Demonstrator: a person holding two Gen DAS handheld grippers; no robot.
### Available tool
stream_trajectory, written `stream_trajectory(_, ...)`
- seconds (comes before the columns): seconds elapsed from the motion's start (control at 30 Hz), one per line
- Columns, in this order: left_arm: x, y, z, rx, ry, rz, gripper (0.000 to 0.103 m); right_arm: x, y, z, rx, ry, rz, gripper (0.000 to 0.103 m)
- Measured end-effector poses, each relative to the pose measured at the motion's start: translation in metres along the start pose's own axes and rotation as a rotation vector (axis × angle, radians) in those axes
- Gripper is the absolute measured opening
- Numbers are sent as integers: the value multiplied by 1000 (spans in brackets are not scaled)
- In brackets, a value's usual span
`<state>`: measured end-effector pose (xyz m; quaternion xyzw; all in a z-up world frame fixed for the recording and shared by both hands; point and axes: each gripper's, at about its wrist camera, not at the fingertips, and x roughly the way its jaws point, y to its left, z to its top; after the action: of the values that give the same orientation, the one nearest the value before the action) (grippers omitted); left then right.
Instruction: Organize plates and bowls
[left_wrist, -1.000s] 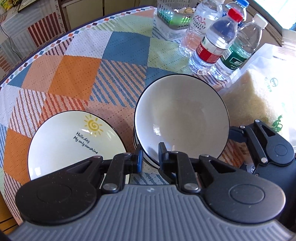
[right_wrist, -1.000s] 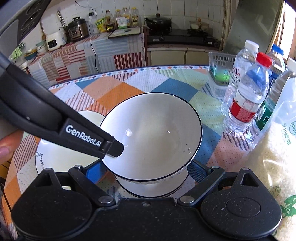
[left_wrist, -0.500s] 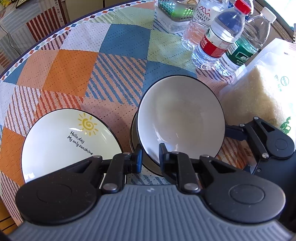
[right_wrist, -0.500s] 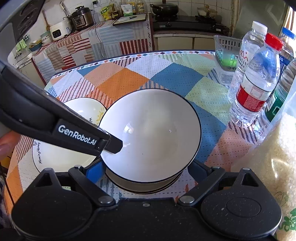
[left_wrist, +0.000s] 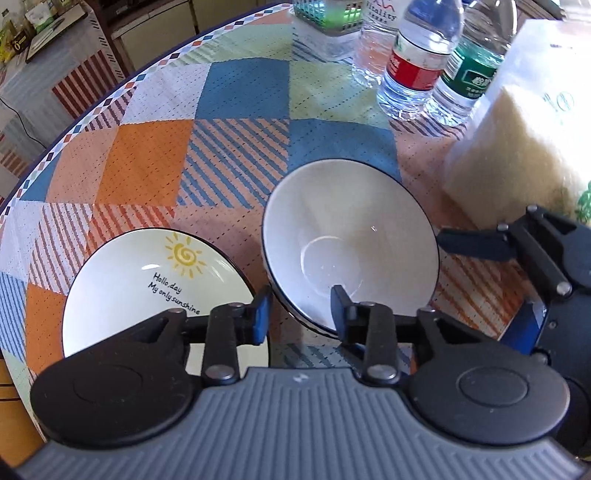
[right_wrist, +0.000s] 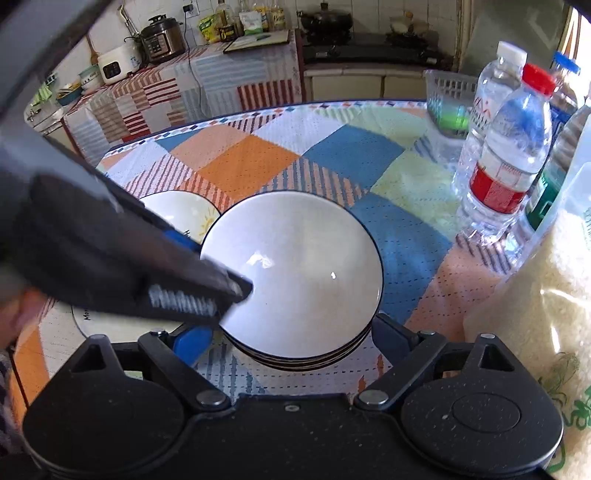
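Bowls (right_wrist: 291, 273) sit nested in a stack on the worktop (left_wrist: 236, 147), with the sun-printed plate (left_wrist: 147, 288) at their 9 o'clock. Our left gripper (left_wrist: 301, 310) is spread open, its fingers straddling the top bowl's near rim. Our right gripper (right_wrist: 291, 334) is open too, flanking the stack. Water bottles (right_wrist: 513, 158) stand at 2 o'clock.

White black-rimmed ceramic bowl stack (right_wrist: 295, 266) on patchwork tablecloth (left_wrist: 236, 140); sun-printed white plate (left_wrist: 147, 288) just left; clear plastic water bottles (right_wrist: 509, 162) behind right; rice bag (left_wrist: 517, 155) right.
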<state>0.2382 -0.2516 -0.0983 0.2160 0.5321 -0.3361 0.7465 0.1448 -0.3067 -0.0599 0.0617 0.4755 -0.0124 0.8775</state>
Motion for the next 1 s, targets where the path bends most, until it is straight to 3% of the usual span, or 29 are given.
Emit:
stream_trajectory(0.1,-4,2,-6,-20,-35,-19,38,-3,4,-1,-23,-9,-32,94)
stream_trajectory(0.23,-23,18,-15,-123,-110,-114,42,-18,7,-13,-2,-53,-47,94)
stream_trajectory(0.43,-46,45,-34,-254,-200,-171,45,-35,10,-56,33,-233,-37,97)
stream_trajectory(0.57,-44,53,-43,-336,-227,-212,47,-27,13,-72,69,-288,-43,97)
stream_trajectory(0.77,-18,45,-52,-402,-194,-244,26,1,18,-76,62,-348,-73,97)
stream_trajectory(1.0,-16,37,-55,-359,-206,-223,24,27,13,-73,28,-334,-100,97)
